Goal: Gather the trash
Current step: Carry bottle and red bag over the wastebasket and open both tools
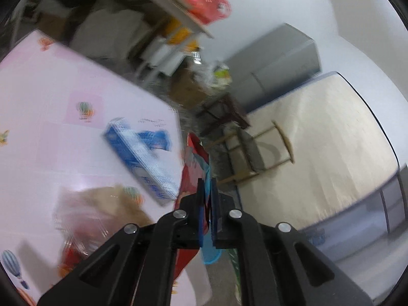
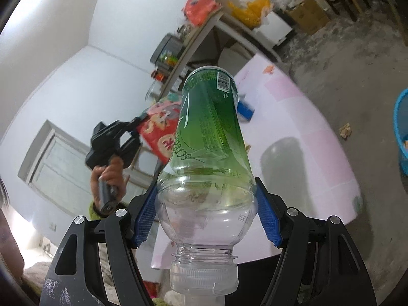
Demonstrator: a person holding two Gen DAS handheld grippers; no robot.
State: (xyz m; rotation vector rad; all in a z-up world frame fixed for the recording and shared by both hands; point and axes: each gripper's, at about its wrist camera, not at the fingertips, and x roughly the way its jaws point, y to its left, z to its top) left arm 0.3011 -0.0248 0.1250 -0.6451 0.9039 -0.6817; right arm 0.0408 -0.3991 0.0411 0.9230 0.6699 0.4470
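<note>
My left gripper (image 1: pixel 207 187) is shut on the edge of a red snack bag (image 1: pixel 191 170), which hangs past the pink table's corner. In the right wrist view the same left gripper (image 2: pixel 141 121), held by a person's hand (image 2: pixel 109 176), carries the red snack bag (image 2: pixel 159 132) in the air. My right gripper (image 2: pixel 205 191) is shut on a clear plastic bottle (image 2: pixel 211 127) with a green label. Its blue pads (image 2: pixel 144 219) press the bottle's shoulder, and the cap points at the camera. A blue basin (image 2: pixel 401 132) stands on the floor at the right.
The pink table (image 1: pixel 51 132) bears a blue and white carton (image 1: pixel 142 158) and a blurred crumpled wrapper (image 1: pixel 89 216). Behind it are a stool (image 1: pixel 252 153), a mattress (image 1: pixel 331 140) and cluttered shelves (image 2: pixel 193 43). A paper scrap (image 2: pixel 345 130) lies on the concrete floor.
</note>
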